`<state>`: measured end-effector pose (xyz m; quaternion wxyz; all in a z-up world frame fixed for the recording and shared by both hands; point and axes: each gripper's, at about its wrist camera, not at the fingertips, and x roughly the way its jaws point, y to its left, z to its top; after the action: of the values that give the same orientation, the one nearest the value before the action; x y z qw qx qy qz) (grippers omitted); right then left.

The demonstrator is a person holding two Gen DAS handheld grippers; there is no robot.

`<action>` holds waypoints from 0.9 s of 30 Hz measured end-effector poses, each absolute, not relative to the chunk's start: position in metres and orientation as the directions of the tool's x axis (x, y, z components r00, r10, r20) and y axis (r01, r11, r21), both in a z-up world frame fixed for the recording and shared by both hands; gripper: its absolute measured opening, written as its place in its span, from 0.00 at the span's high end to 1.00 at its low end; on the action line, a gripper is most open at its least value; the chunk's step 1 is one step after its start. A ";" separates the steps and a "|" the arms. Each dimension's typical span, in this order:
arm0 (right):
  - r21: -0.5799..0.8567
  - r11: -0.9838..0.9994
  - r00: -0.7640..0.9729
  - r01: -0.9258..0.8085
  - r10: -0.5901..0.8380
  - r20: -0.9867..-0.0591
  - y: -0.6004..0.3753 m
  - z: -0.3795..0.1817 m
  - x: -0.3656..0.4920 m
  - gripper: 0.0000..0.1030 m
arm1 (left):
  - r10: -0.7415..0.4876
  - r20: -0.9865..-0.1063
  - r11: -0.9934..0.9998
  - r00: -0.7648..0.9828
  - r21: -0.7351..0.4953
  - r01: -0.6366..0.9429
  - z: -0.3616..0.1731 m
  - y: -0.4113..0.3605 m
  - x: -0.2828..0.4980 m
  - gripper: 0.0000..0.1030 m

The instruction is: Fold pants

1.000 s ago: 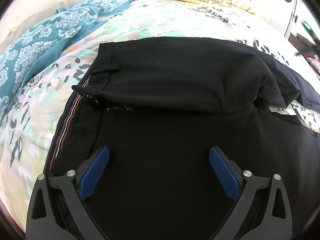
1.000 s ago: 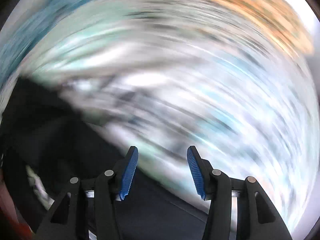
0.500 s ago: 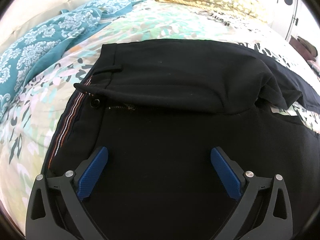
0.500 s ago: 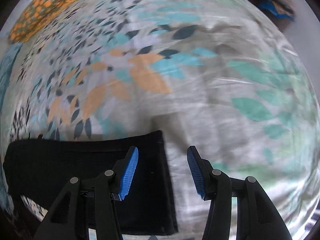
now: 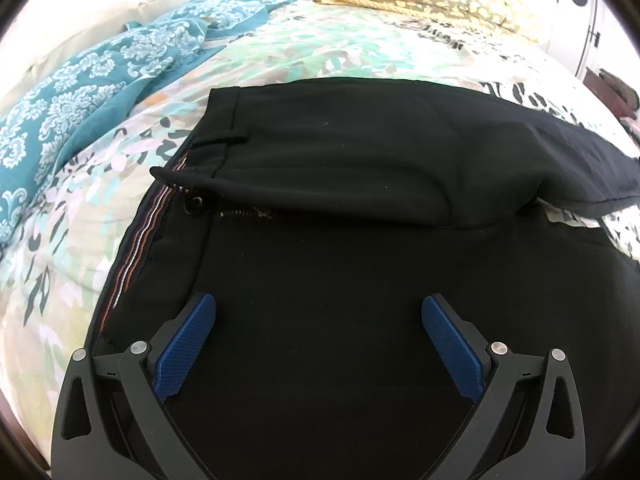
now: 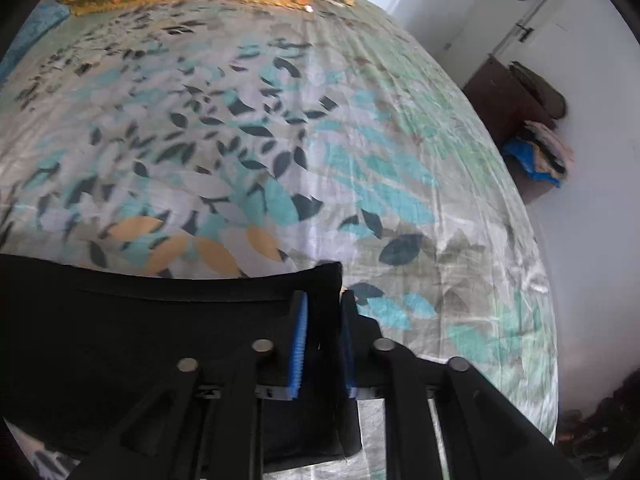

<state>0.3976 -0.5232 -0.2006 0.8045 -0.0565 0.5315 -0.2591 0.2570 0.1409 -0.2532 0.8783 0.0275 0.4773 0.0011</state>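
Folding barely started: black pants (image 5: pixel 340 264) lie spread on the floral bed (image 5: pixel 320 48), waist left, left gripper (image 5: pixel 319 340) hovering jaws wide apart, right gripper (image 6: pixel 323 344) nearly together pinching a leg hem (image 6: pixel 320 280); all folds remain.

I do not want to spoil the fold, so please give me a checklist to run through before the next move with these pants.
1. Left claw free: ok. It is open above the pants and holds nothing.
2. Right claw at the leg hem: ok. Its jaws have just been closing and the hem corner is between them.
3. Right grip firm: cannot tell. A narrow gap remains.
4. Pants lie flat: not ok. The upper layer bulges above the zipper.
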 end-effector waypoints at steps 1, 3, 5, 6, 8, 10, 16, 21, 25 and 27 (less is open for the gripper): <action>-0.333 0.863 0.355 0.380 -0.469 -0.809 -0.517 -0.192 0.390 0.54 | 0.027 -0.839 0.999 0.544 0.048 0.024 -0.253 0.141 0.257 0.00; -0.207 0.906 0.450 0.369 -0.369 -0.813 -0.502 -0.179 0.376 0.45 | 0.025 -0.839 0.999 0.544 0.045 0.024 -0.253 0.141 0.257 0.00; 0.087 0.957 0.530 0.276 -0.076 -0.845 -0.482 -0.180 0.355 0.37 | 0.026 -0.839 0.999 0.543 0.046 0.024 -0.253 0.142 0.257 0.00; 0.201 0.953 0.528 0.228 0.053 -0.848 -0.470 -0.187 0.346 0.37 | 0.025 -0.839 0.999 0.544 0.046 0.024 -0.253 0.142 0.257 0.00; 0.198 0.965 0.464 0.170 0.099 -0.880 -0.446 -0.207 0.335 0.37 | 0.025 -0.839 0.999 0.544 0.045 0.023 -0.253 0.142 0.257 0.00; 0.034 0.984 0.371 0.173 -0.034 -0.928 -0.431 -0.231 0.326 0.36 | 0.028 -0.841 0.999 0.541 0.047 0.021 -0.253 0.142 0.257 0.00; 0.107 0.944 0.524 0.311 -0.076 -0.849 -0.407 -0.180 0.241 0.31 | 0.049 -0.880 0.999 0.473 0.050 -0.010 -0.234 0.133 0.233 0.02; 0.244 0.954 0.547 0.174 0.112 -0.829 -0.321 -0.178 0.143 0.19 | -0.138 -0.891 0.977 0.432 -0.051 0.208 -0.229 0.061 0.195 0.02; 0.270 0.935 0.452 0.232 0.142 -0.881 -0.302 -0.224 0.091 0.22 | -0.137 -0.906 0.916 0.401 0.037 0.398 -0.241 0.000 0.172 0.01; 0.325 0.903 0.503 0.282 0.149 -0.851 -0.328 -0.220 0.076 0.27 | -0.119 -0.891 0.914 0.437 0.074 0.399 -0.242 -0.005 0.165 0.01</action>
<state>0.0756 -0.3279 -0.2204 0.8393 0.2169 0.4970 -0.0395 0.1648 -0.0054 -0.2422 0.8365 0.1380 0.5072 -0.1549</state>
